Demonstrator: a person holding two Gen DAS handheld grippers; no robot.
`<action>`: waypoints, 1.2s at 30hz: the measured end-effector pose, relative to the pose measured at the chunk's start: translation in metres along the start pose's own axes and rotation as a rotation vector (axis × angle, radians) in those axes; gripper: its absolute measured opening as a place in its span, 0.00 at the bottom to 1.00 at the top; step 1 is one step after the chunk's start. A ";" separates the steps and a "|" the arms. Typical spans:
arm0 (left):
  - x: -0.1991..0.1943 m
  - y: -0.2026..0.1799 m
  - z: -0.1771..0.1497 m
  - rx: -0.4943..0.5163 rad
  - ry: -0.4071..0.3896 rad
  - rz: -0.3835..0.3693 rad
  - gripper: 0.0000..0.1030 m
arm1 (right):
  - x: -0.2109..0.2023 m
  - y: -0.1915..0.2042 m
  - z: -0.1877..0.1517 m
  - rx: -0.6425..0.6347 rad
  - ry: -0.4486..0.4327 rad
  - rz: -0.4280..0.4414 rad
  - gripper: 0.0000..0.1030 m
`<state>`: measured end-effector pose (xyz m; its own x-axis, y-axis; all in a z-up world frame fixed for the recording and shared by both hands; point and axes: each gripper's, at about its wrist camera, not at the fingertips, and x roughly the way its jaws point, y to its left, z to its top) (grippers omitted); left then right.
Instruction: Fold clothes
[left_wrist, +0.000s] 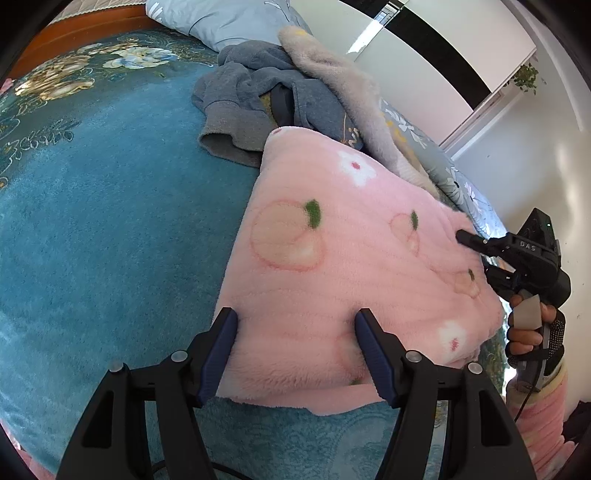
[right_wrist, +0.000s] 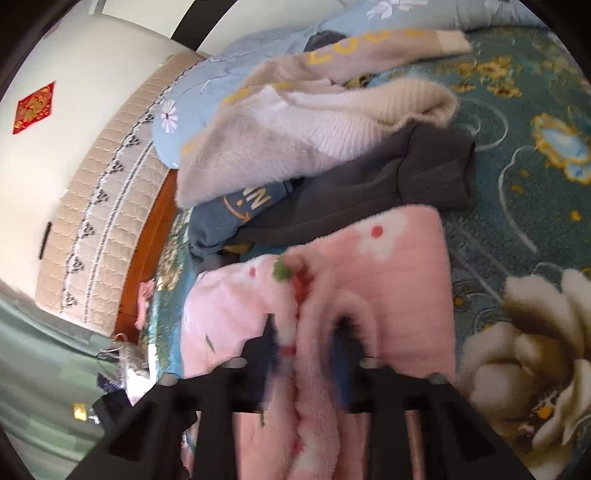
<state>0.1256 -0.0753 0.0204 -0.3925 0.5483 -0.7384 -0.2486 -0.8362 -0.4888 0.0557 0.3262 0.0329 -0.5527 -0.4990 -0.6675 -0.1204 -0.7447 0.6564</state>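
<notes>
Both tongs meet the pink fleece garment (left_wrist: 332, 258): left tongs (left_wrist: 297, 354) spread wide, right tongs (right_wrist: 304, 347) pinching a fold.

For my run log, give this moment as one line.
task: fold clothes | left gripper: open over pink fleece garment | right gripper: state unclear, fleece bunched between

- Our left gripper (left_wrist: 297, 354) has black arms, dark blue pads and round silver screws.
- Our right gripper (left_wrist: 476, 254) is black with white letters on it.
- Below it, our right hand (left_wrist: 532, 332) wears a dark mesh glove and a pink striped sleeve (left_wrist: 543, 417).
</notes>
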 end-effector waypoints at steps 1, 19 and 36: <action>-0.002 -0.001 0.000 -0.004 0.000 -0.007 0.65 | -0.008 0.005 0.002 -0.011 -0.022 0.017 0.22; -0.009 -0.026 -0.004 0.062 0.017 -0.063 0.65 | -0.019 -0.050 0.010 0.115 -0.010 -0.028 0.28; -0.015 -0.075 0.031 0.180 -0.022 -0.092 0.65 | -0.029 0.057 -0.043 -0.324 -0.032 -0.174 0.46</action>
<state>0.1225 -0.0209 0.0822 -0.3800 0.6235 -0.6833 -0.4373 -0.7720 -0.4612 0.1006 0.2790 0.0742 -0.5733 -0.3417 -0.7447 0.0496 -0.9217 0.3847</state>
